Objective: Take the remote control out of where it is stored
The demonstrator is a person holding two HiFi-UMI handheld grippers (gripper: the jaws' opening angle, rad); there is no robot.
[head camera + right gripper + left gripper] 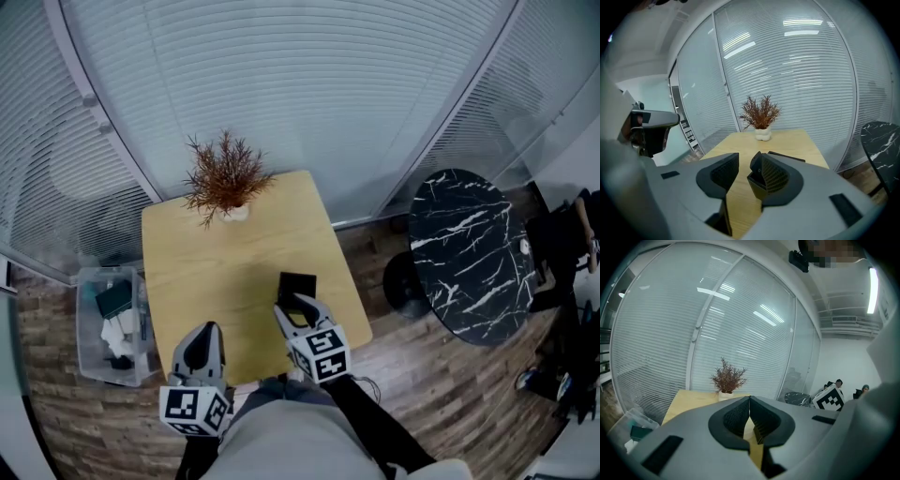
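The remote control itself cannot be made out; what shows is a small black box (298, 283) standing on the wooden table (234, 262) at about 5 o'clock from the table's middle. The right gripper (292, 305) sits just at the box's 6 o'clock side. In the right gripper view its jaws stand released and wide apart, with a corner of the box (755, 185) between them, close against the right-hand pad and clear of the other. The left gripper (204, 330) hangs at 8 o'clock from the box, over the table's near edge, its jaws clenched tip to tip on nothing. A reddish dried plant (225, 178) in a white pot (234, 214) stands at the table's 12 o'clock edge. On the floor, a clear plastic bin (89, 328) lies at 8 o'clock and a black marble table (469, 253) at 3 o'clock.
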